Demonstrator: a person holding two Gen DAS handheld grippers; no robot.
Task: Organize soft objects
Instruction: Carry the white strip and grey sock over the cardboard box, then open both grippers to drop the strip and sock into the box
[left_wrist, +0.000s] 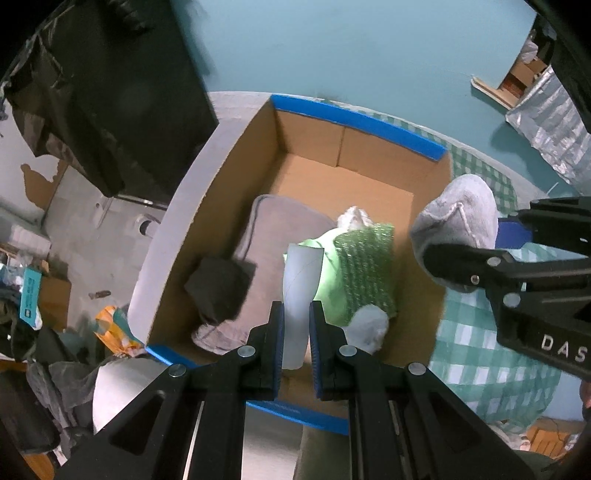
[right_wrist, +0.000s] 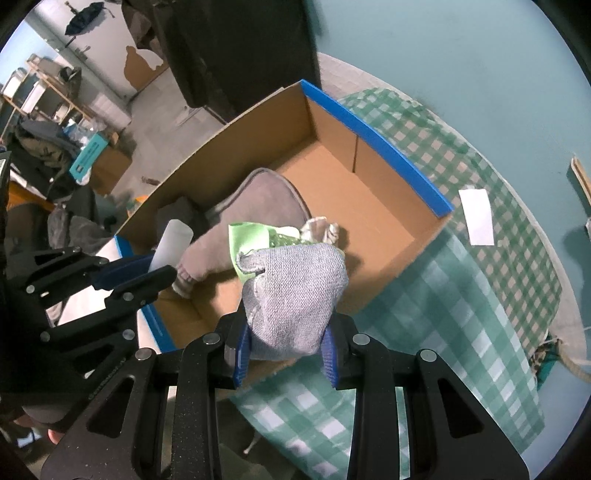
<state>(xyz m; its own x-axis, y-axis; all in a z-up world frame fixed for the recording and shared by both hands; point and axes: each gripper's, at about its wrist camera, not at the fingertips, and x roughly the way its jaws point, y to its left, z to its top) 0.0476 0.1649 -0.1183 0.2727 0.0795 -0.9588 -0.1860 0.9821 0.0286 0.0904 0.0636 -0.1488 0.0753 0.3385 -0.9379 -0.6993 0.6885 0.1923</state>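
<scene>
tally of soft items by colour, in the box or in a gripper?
Grey: 3, the cloth in the box, the knit piece in the right gripper, the pale piece in the left gripper
Green: 1
Dark: 1
White: 1
Total: 6

Both wrist views look down (closely) into one cardboard box (left_wrist: 236, 155).

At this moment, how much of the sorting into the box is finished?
Partly done. The cardboard box already holds a grey pillow, a green cloth and a dark bundle. In hand: the left gripper grips a pale roll, and the right gripper a grey knit piece, both over the box. Left: releasing those two.
</scene>
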